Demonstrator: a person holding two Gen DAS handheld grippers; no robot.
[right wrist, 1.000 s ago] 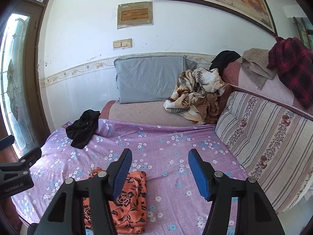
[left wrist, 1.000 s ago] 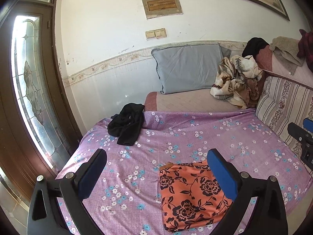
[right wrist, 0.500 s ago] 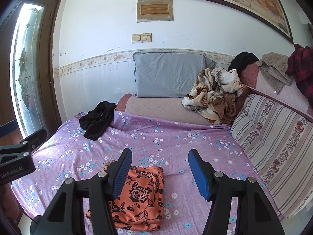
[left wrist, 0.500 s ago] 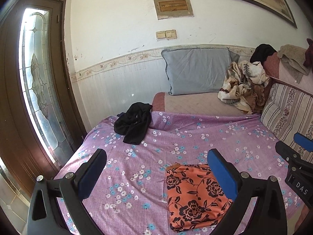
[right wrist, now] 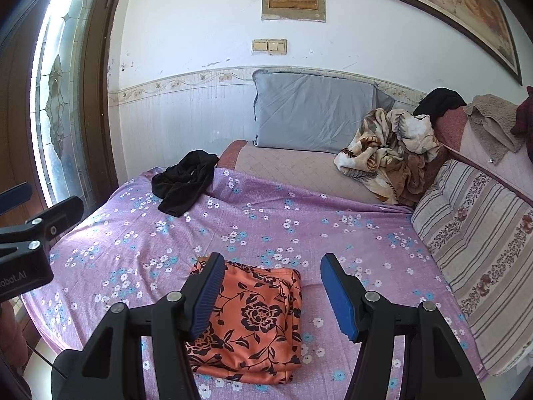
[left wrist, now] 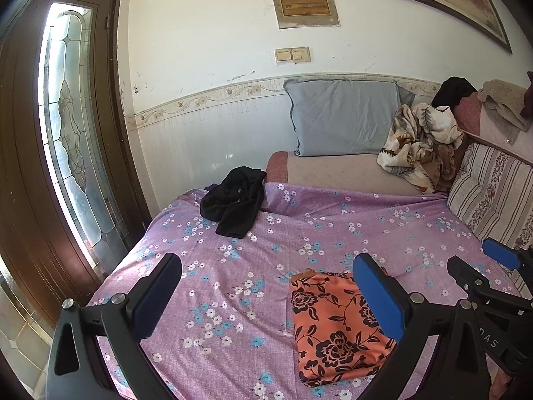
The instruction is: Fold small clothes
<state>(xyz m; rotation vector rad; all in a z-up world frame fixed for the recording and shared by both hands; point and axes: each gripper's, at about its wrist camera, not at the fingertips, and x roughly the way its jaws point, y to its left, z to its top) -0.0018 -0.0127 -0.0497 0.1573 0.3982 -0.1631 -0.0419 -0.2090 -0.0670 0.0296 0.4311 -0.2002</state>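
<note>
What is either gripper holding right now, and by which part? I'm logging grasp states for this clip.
Nothing is held. The left gripper and right gripper are both open above the bed, and the folded orange floral garment lies free on the purple sheet.

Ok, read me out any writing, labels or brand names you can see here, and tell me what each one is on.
"obot.AI", start cut off by the frame edge: on the left gripper body, right wrist view.
"DAS", sideways and only partly visible: on the right gripper body, left wrist view.
Wall panel: markings too small to read.
Framed picture: no legible text.
</note>
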